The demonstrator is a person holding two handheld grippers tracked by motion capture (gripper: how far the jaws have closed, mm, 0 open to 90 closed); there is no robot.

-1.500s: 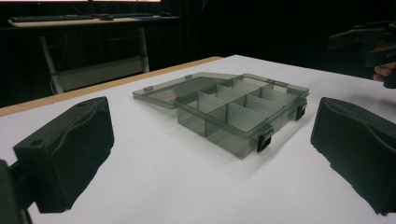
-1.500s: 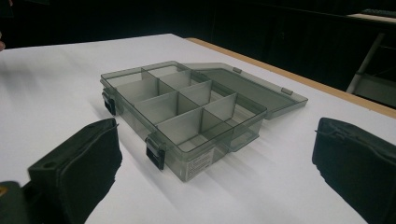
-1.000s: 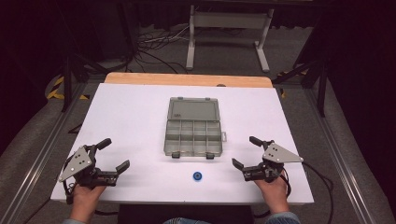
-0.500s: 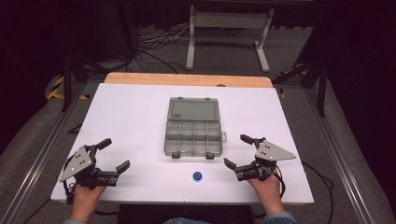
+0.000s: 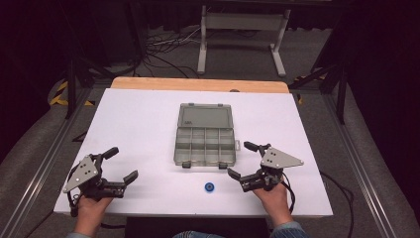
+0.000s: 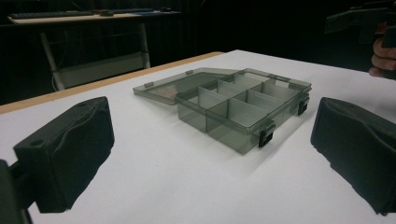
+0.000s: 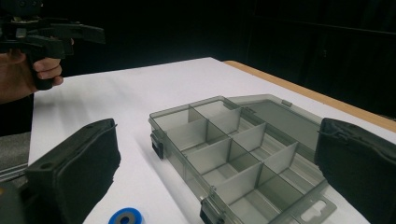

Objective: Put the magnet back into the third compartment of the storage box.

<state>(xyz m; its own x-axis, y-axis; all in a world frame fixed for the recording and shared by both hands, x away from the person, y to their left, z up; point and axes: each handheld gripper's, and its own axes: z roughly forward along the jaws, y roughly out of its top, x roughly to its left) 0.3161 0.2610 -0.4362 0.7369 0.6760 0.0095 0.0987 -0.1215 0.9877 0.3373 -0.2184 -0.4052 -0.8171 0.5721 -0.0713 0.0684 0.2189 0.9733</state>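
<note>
The right claw (image 5: 246, 161) gapes wide and holds nothing, hovering just right of the organizer box (image 5: 205, 140); the small blue ring (image 5: 210, 187) lies on the white table (image 5: 148, 114) near it, in front of the box; the left claw (image 5: 122, 164) is equally wide and empty, well apart at the table's near left corner. The box sits open, lid laid flat behind; its compartments hold nothing. The right gripper view catches the blue ring (image 7: 125, 217) by its own jaw; the left gripper view looks across the box (image 6: 243, 109) to the other hand (image 6: 384, 58).
</note>
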